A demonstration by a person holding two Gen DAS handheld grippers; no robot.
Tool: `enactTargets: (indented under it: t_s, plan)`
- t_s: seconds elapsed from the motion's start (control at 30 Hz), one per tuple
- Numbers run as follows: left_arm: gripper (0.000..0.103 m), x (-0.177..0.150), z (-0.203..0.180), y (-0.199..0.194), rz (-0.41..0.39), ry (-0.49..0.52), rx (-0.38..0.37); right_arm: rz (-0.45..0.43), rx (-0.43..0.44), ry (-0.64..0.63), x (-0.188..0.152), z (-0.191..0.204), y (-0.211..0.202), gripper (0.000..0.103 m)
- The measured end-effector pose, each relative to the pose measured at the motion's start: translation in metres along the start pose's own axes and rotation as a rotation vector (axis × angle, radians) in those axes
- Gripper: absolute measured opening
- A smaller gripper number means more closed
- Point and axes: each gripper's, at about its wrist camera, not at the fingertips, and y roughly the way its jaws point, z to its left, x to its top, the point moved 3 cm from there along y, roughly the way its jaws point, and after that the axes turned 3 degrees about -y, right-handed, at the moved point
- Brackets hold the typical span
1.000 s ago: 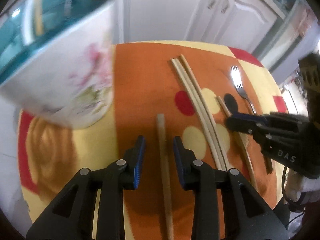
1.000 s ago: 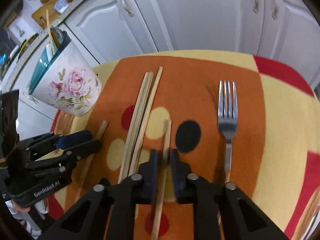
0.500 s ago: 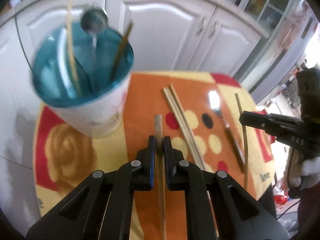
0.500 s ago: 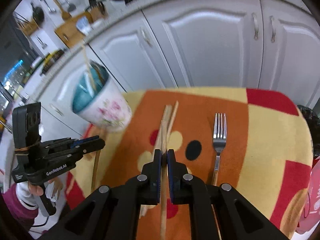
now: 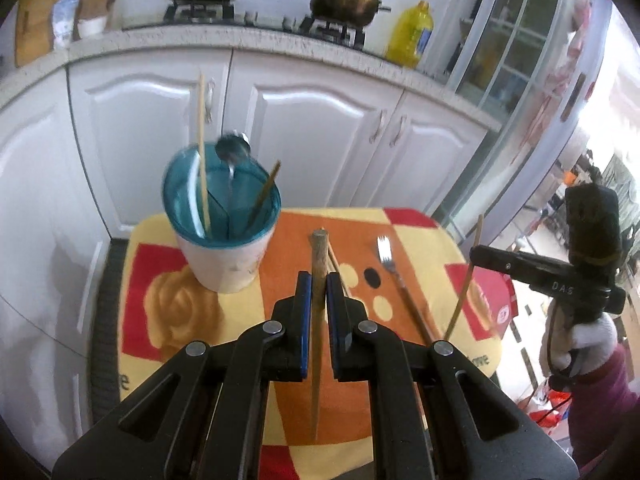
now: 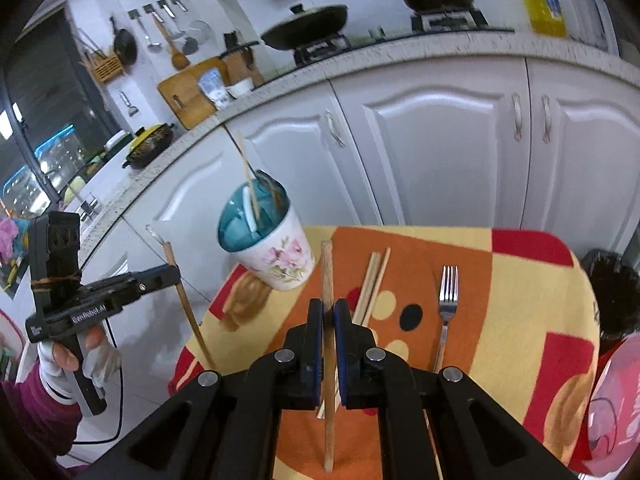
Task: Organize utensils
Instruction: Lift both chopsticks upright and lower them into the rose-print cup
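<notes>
Wooden chopsticks sit clamped in both our tools: the left gripper [image 5: 315,294] pinches one chopstick [image 5: 319,264], and the right gripper [image 6: 328,322] squeezes another chopstick [image 6: 327,280], each held above the table. We see the flowered cup [image 6: 276,258] with its teal inside standing on the orange and yellow tablecloth [image 6: 520,320], utensils already upright in it. Loose chopsticks [image 6: 374,276] and a fork [image 6: 447,292] lie flat on the cloth beside it. White cabinets [image 6: 432,152] stand behind.
</notes>
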Motion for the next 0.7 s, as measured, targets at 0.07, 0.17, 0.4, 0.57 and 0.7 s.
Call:
enactTargets:
  t_s: [0.07,0.17,0.4,0.57,0.7]
  plan:
    - [0.006,0.008,0.002,-0.016,-0.030,0.001,-0.004,-0.016,0.008,-0.019,0.007,0.007,-0.005,0.005]
    - [0.006,0.019,0.005,-0.033,-0.074,0.004,0.009,-0.044,0.019,-0.050,0.020,0.017,-0.010,0.005]
    - [0.006,0.053,0.026,-0.062,-0.155,-0.019,0.058,-0.125,0.030,-0.112,0.067,0.040,-0.019,0.005]
    - [0.006,0.082,0.036,-0.083,-0.218,-0.027,0.076,-0.148,0.051,-0.167,0.102,0.060,-0.017,0.005]
    - [0.006,0.107,0.045,-0.092,-0.270,-0.027,0.110,-0.162,0.053,-0.193,0.127,0.072,-0.010,0.005]
